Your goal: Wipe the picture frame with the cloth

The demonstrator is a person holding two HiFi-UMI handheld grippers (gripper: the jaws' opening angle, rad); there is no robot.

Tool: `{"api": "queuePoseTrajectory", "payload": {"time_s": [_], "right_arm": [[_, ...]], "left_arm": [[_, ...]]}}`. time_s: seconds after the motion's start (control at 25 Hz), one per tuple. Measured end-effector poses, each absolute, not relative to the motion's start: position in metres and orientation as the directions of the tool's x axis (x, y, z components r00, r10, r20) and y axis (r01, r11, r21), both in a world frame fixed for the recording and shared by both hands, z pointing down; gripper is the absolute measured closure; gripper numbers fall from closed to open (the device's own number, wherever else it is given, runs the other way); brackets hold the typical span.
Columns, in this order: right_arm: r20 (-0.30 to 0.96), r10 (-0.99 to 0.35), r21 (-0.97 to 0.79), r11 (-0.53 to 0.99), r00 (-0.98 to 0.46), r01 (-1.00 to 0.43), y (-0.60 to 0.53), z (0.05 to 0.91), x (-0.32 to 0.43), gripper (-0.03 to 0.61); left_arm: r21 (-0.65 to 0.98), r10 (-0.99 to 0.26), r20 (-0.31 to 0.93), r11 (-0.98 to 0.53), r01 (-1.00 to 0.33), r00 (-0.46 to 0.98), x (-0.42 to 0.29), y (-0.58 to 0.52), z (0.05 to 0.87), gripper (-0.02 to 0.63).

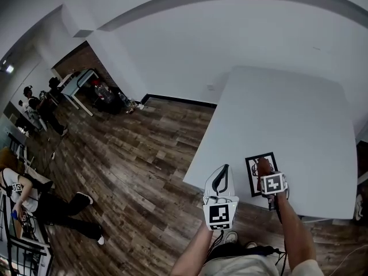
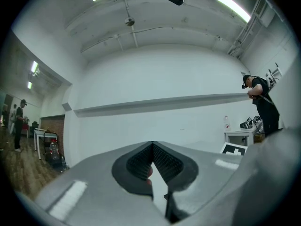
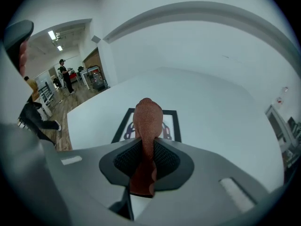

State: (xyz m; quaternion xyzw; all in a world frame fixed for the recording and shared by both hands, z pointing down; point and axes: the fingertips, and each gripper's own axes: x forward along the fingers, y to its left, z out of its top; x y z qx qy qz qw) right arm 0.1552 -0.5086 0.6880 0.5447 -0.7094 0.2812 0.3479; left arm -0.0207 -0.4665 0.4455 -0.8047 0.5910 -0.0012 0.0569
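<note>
- Clamped on a rust-red knit cloth (image 3: 147, 121): right gripper (image 3: 146, 154), with a rounded wad of fabric poking out past the jaw tips.
- Directly beyond that wad: a black picture frame (image 3: 175, 126), flat on the white table (image 3: 221, 98), close to its near edge.
- Cannot tell whether the cloth touches the glass.
- Likely trouble: frame skating towards the near edge under a hard stroke, with nothing bracing it.
- Also possible: jaw tips scraping the glass if pressed too low, or cloth working loose.
- Right forearm stretched forward from the body, gripper pitched down over the frame.
- Left gripper (image 2: 153, 147) held off the table's near-left corner over the wooden floor, aimed up at the far wall, jaws together on nothing.
</note>
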Motion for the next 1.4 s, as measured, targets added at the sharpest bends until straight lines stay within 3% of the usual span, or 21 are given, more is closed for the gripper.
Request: {"api": "queuePoseTrajectory", "payload": {"time_s": [0.4,0.68,0.96,1.12,1.4], "right_arm": [[0.801,-0.595,0.008,0.118,-0.064,-0.993,-0.504,0.681,0.229,0.488],[0.743,-0.642,-0.062,0.216,-0.190,-0.974,-0.531,0.644,0.165,0.488],[0.759,-0.577,-0.121,0.329,-0.301,-0.936,-0.553,0.654,0.089,0.486],[0.812,-0.499,-0.170,0.296,-0.304,-0.940,-0.539,0.682,0.085,0.488],[0.821,-0.521,-0.139,0.214,-0.234,-0.967,-0.543,0.691,0.129,0.486]], "left_arm": [[-0.091,-0.941,-0.060,-0.326,-0.941,0.332,-0.010,-0.467,0.449,0.612],[-0.095,-0.940,-0.067,-0.327,-0.940,0.334,-0.010,-0.466,0.443,0.612],[-0.101,-0.947,-0.048,-0.312,-0.945,0.317,-0.023,-0.470,0.444,0.612],[-0.105,-0.949,-0.046,-0.305,-0.947,0.311,-0.031,-0.467,0.450,0.612],[-0.106,-0.945,-0.025,-0.323,-0.940,0.328,-0.023,-0.464,0.463,0.612]]}}
